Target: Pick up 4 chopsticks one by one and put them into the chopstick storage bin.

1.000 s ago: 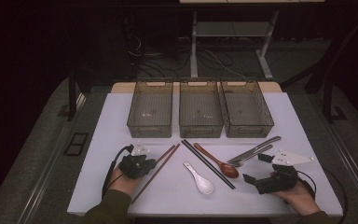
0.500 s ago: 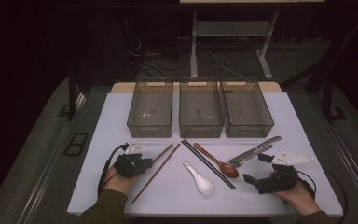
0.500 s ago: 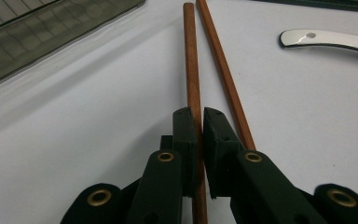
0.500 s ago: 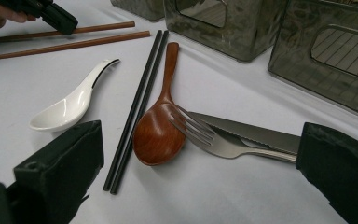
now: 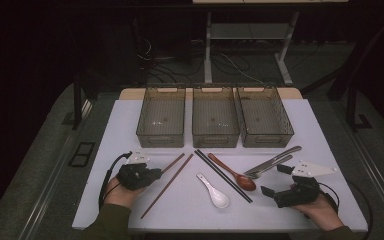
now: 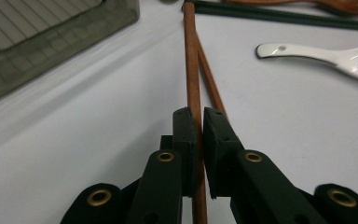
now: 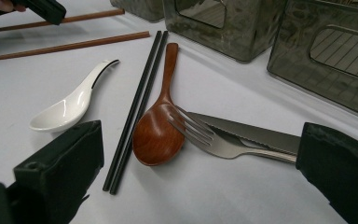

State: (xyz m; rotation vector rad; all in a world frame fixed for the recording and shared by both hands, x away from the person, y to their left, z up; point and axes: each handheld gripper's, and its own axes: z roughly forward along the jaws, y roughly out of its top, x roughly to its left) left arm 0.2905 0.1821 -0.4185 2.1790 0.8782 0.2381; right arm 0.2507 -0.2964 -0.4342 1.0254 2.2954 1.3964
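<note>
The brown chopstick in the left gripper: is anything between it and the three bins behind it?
Nothing visible blocks it. The left gripper is shut on one brown chopstick, and bare table lies between it and the nearest bin. The second brown chopstick lies beside it.

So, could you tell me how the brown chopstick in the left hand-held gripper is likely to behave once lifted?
The brown chopstick looks straight and wooden, so probably stiff and light. The left hand-held gripper clamps it near one end, so the long free end may droop or pivot. Its slim shape could slip between the pads.

Slim brown wooden chopstick [image 6: 192, 56], clamped between black fingers [image 6: 185, 135], tip resting across its twin [image 6: 212, 86]
</note>
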